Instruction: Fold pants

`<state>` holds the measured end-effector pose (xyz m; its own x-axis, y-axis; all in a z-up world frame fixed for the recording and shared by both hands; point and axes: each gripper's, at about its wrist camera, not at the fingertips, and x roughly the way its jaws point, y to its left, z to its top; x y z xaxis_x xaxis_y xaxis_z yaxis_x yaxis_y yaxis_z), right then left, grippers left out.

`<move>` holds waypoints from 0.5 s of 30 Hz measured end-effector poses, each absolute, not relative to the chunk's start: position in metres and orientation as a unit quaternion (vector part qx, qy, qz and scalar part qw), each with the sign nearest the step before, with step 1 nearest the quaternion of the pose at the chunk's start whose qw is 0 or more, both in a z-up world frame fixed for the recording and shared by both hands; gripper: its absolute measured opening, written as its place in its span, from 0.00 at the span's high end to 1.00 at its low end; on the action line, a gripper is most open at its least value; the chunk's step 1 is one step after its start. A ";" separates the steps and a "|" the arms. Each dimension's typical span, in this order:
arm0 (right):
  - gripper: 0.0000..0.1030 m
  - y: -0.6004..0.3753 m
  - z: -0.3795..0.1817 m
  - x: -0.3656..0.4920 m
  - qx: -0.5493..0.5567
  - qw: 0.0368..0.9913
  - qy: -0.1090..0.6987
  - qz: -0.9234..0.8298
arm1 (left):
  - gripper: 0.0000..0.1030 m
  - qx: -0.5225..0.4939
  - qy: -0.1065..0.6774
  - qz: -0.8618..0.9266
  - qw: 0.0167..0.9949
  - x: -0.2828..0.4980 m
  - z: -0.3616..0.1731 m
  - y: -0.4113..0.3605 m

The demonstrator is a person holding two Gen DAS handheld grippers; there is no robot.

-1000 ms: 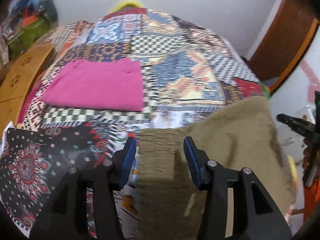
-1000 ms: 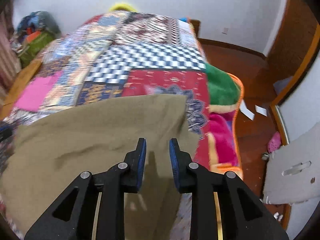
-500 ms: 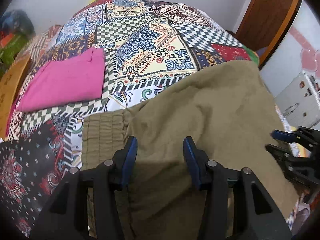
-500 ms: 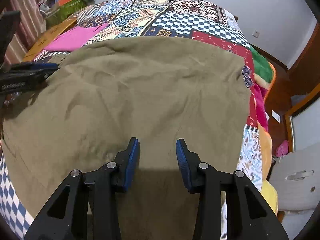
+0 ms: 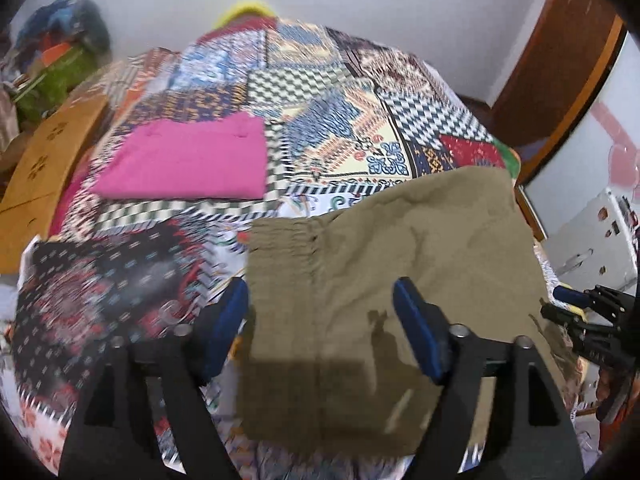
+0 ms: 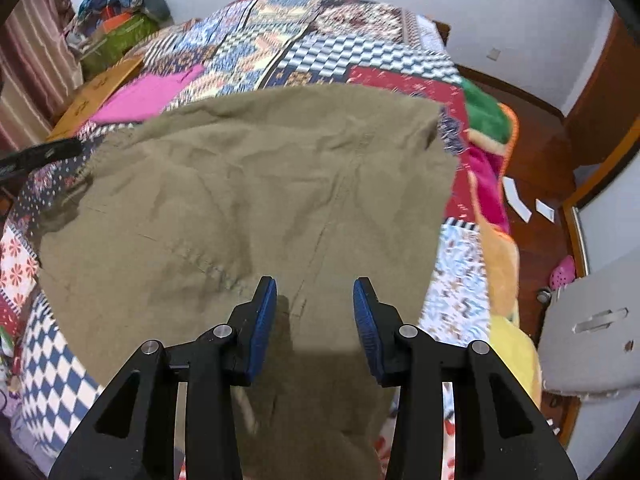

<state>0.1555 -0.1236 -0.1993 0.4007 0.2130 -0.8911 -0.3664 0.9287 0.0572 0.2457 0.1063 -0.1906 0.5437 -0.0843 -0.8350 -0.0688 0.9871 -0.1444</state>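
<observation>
Near edge of the olive-green cotton pants (image 5: 392, 264) is running out of frame below both grippers, so how far the fabric is hanging over the bed edge cannot be told. The left wrist view is smeared by motion blur; the quilt patterns on the left are hard to make out.

The pants are lying spread on the patchwork bedspread (image 5: 320, 120) at its near side, elastic waistband (image 5: 280, 236) facing left, leg hem toward the right bed edge.

Left gripper (image 5: 320, 320) is holding its blue-padded fingers wide apart, one on each side of the waistband corner, pinching nothing. Right gripper (image 6: 314, 320) is likewise standing spread above the trouser fabric near a seam, with cloth showing between the pads but not clamped.

A folded magenta garment (image 5: 188, 160) is lying flat on the bedspread, well apart from the pants, toward the left. A green bag stuffed with clothes (image 6: 116, 36) is sitting beside the bed; its contents are too small to identify.
</observation>
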 end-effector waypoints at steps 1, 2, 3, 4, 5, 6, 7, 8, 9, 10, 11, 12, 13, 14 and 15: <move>0.63 -0.125 -0.196 0.154 -0.072 0.836 0.515 0.172 | 0.15 -0.079 0.476 0.002 0.876 0.239 -0.188 0.109; 0.63 -0.127 -0.191 0.152 -0.071 0.839 0.511 0.171 | 0.09 -0.078 0.472 0.011 0.878 0.229 -0.183 0.111; 0.62 -0.128 -0.187 0.149 -0.070 0.843 0.506 0.169 | 0.09 -0.082 0.467 0.012 0.880 0.220 -0.180 0.112; 0.62 -0.128 -0.183 0.146 -0.069 0.846 0.501 0.169 | 0.08 -0.086 0.465 0.012 0.881 0.215 -0.178 0.113; 0.61 -0.128 -0.178 0.143 -0.069 0.849 0.496 0.168 | 0.08 -0.092 0.465 0.011 0.880 0.207 -0.176 0.115; 0.58 -0.127 -0.173 0.140 -0.068 0.852 0.491 0.168 | 0.08 -0.102 0.467 0.008 0.879 0.200 -0.177 0.117; 0.54 -0.126 -0.169 0.138 -0.068 0.855 0.486 0.169 | 0.08 -0.117 0.468 0.005 0.876 0.193 -0.177 0.119; 0.53 -0.124 -0.165 0.136 -0.069 0.858 0.480 0.171 | 0.07 -0.127 0.469 0.003 0.874 0.188 -0.178 0.119; 0.50 -0.122 -0.161 0.132 -0.072 0.862 0.472 0.173 | 0.07 -0.144 0.474 -0.004 0.869 0.182 -0.181 0.121; 0.49 -0.119 -0.159 0.129 -0.075 0.864 0.466 0.174 | 0.07 -0.157 0.479 -0.009 0.864 0.178 -0.185 0.121; 0.49 -0.116 -0.157 0.127 -0.080 0.866 0.461 0.176 | 0.07 -0.172 0.486 -0.017 0.857 0.175 -0.189 0.120; 0.48 -0.112 -0.155 0.124 -0.086 0.868 0.456 0.178 | 0.07 -0.189 0.494 -0.025 0.848 0.170 -0.195 0.120; 0.46 -0.107 -0.155 0.121 -0.093 0.869 0.452 0.179 | 0.07 -0.198 0.499 -0.027 0.843 0.168 -0.199 0.118; 0.46 -0.106 -0.155 0.119 -0.097 0.869 0.451 0.180 | 0.07 -0.203 0.501 -0.028 0.841 0.165 -0.202 0.115; 0.45 -0.101 -0.158 0.117 -0.105 0.868 0.450 0.181 | 0.07 -0.210 0.504 -0.033 0.837 0.162 -0.206 0.112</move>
<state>0.1171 -0.1008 -0.1577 0.5297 0.2209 -0.8189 -0.4091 0.9123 -0.0185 0.1619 0.1120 -0.2056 0.4897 -0.2663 -0.8302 -0.1563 0.9100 -0.3841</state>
